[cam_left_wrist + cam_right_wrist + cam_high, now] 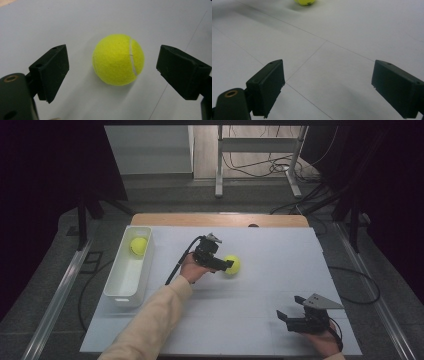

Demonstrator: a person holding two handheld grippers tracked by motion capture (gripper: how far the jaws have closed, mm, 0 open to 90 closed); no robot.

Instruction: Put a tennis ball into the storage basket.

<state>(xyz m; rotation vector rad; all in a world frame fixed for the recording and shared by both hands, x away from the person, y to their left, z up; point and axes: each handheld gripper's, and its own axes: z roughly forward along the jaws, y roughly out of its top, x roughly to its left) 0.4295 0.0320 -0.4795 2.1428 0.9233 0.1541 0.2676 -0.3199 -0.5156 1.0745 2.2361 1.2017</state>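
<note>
My left gripper [113, 72] holds its jaws spread around the tennis ball [118, 59] without touching, so one early nudge could roll it away across the bench [260, 310].

The tennis ball [118, 59] wears a fuzzy yellow-green felt, matt and slightly rough, with a smooth pale seam curving across it. The left gripper [112, 70] has jaws of matt black plastic with a faintly grainy face, and a brass-coloured metal ring is set in its body. The right gripper [328, 87] looks the same. The table [260, 295] is covered with smooth white sheets, softly reflective, with thin joints between them; bare wood shows along its far edge. The bin [120, 290] is smooth white plastic. The sleeve [150, 320] is soft beige cloth.
</note>
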